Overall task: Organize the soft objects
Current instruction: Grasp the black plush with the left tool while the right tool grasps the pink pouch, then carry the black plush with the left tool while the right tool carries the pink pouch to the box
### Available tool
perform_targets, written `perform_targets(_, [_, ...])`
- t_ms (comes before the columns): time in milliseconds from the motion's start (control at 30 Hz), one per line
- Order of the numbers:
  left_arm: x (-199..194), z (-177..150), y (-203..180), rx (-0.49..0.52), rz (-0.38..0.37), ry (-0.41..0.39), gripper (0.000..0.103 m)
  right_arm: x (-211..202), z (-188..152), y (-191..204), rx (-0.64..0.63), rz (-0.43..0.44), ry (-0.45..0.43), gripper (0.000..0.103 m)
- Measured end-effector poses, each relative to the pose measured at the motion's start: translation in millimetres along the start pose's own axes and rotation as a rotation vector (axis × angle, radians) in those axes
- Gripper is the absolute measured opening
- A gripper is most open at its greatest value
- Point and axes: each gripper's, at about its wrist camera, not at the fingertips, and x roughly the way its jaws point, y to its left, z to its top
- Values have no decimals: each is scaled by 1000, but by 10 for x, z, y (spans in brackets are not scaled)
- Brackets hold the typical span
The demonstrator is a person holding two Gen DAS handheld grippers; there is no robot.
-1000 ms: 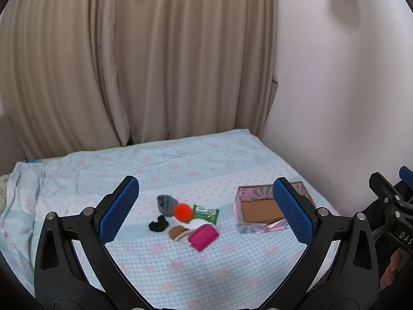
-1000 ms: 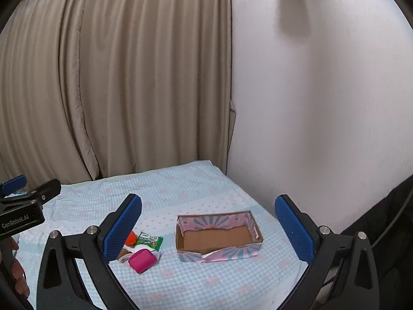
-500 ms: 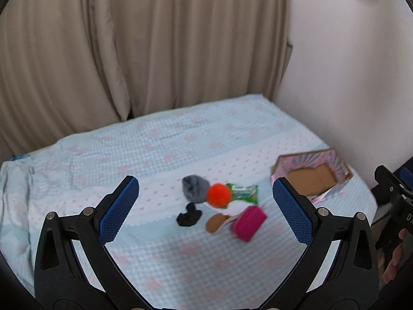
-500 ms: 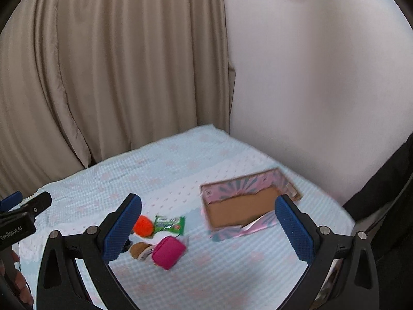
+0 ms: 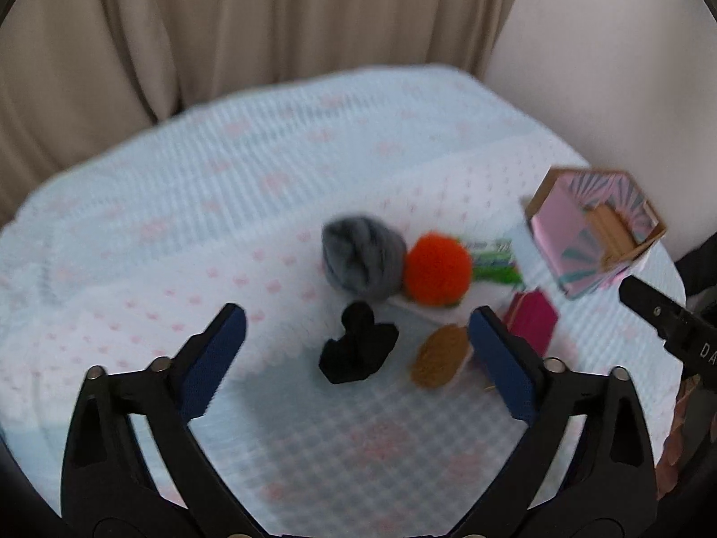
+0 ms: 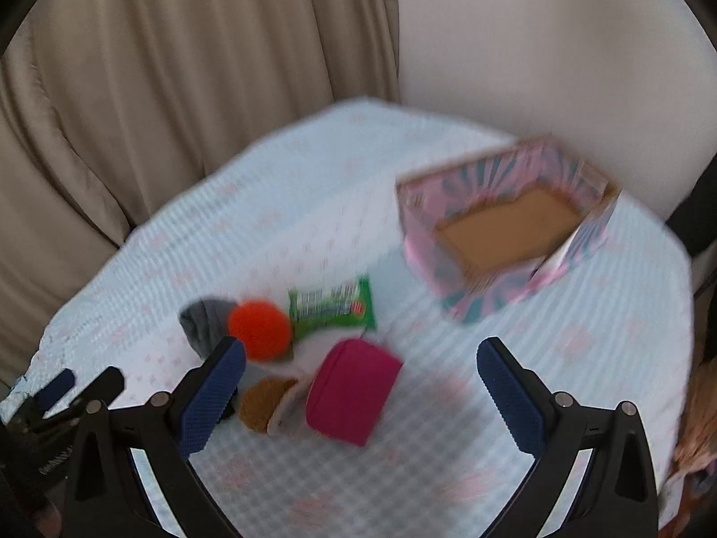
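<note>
A cluster of soft things lies on the bed: a grey wool ball [image 5: 360, 253], an orange pompom [image 5: 437, 267], a black scrunchie [image 5: 356, 352], a brown round pad [image 5: 439, 361], a magenta pouch [image 6: 352, 388] and a green packet [image 6: 331, 309]. My left gripper [image 5: 356, 365] is open and empty, hovering above the scrunchie. My right gripper [image 6: 360, 396] is open and empty, above the magenta pouch. The pink patterned box [image 6: 506, 219] stands open to the right, nothing in it.
The bed has a light blue cover [image 5: 224, 188] with pink marks. Beige curtains [image 5: 224, 22] hang behind it and a white wall [image 6: 537, 45] is at the right. The right gripper's tip [image 5: 663, 318] shows at the left wrist view's right edge.
Both grippers have moved forward and down toward the cluster. The objects look much larger and closer. Both stay open.
</note>
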Motion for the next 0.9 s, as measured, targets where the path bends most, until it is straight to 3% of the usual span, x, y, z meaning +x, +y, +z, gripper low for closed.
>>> perform_targets(200, [718, -171, 46, 26, -47, 90, 93, 797, -265, -35, 99, -15, 149, 103])
perform_targets(400, [1098, -303, 38, 58, -72, 136, 89, 1216, -381, -103, 180, -24, 189, 102])
perform_targets(567, [1282, -384, 8, 72, -89, 180, 69, 1433, -473, -163, 254, 22, 241, 82])
perform_targets(633, [1336, -411, -15, 81, -88, 201, 51, 1451, -512, -180, 293, 51, 247, 74])
perform_targets(733, [1370, -411, -36, 99, -71, 201, 34, 1461, -530, -183, 323, 67, 251, 66])
perform_targets(900, [1363, -389, 32, 62, -69, 206, 21, 1384, -513, -133, 299, 67, 241, 52])
